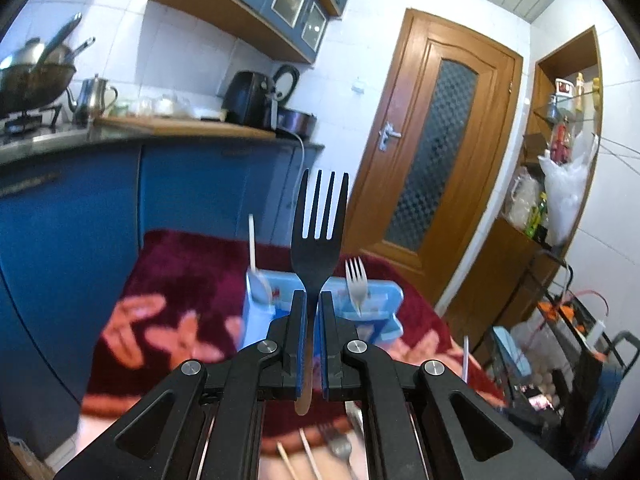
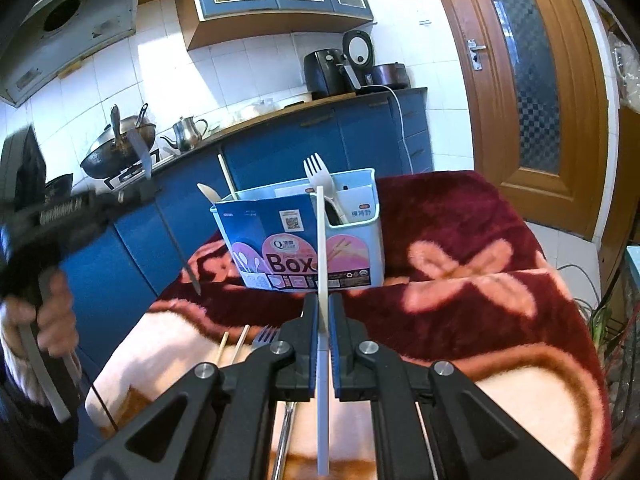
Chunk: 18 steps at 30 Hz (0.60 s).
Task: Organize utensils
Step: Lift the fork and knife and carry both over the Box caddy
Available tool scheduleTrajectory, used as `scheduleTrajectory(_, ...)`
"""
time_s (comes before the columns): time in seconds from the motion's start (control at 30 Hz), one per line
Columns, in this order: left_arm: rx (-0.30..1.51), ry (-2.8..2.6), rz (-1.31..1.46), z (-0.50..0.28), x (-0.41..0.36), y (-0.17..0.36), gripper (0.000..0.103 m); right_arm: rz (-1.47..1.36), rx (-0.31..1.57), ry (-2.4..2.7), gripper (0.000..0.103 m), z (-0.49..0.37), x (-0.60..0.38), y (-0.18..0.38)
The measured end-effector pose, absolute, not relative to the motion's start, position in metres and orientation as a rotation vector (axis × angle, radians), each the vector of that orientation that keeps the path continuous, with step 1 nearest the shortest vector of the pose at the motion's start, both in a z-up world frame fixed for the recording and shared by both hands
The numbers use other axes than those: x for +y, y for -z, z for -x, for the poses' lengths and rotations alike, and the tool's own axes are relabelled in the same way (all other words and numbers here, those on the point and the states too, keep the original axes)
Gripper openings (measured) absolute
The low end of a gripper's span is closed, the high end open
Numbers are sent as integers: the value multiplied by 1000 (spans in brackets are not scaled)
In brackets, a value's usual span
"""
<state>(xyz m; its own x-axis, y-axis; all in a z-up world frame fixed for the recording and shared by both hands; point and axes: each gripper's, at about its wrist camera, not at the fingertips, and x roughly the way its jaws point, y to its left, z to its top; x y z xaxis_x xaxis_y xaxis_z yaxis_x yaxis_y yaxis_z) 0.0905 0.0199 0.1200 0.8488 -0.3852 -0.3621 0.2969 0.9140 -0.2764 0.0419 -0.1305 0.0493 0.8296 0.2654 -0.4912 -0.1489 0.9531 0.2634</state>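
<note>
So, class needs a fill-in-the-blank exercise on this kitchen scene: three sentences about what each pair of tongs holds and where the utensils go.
1. The left tongs are shut on a black ____.
2. The right tongs grip a ____ stick.
3. A white fork stands, prongs up, in the blue ____.

Missing words: fork; white; box

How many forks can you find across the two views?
3: a black fork in the left gripper, a white fork standing in the box, a metal fork on the blanket. Others may be hidden.
</note>
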Motion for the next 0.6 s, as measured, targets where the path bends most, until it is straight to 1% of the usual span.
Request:
scheduleTrajectory(0.33, 265, 283, 178, -121, 4, -164, 5, -258, 549, -205, 6, -45, -144, -42)
scheduleTrajectory(0.43, 254, 266, 167, -133, -3, -161, 5, -266, 553, -198, 6, -45, -149, -39)
scheduleTrajectory(0.6, 289, 245, 151, -153, -11, -140, 5, -277, 553, -183, 6, -46, -157, -37)
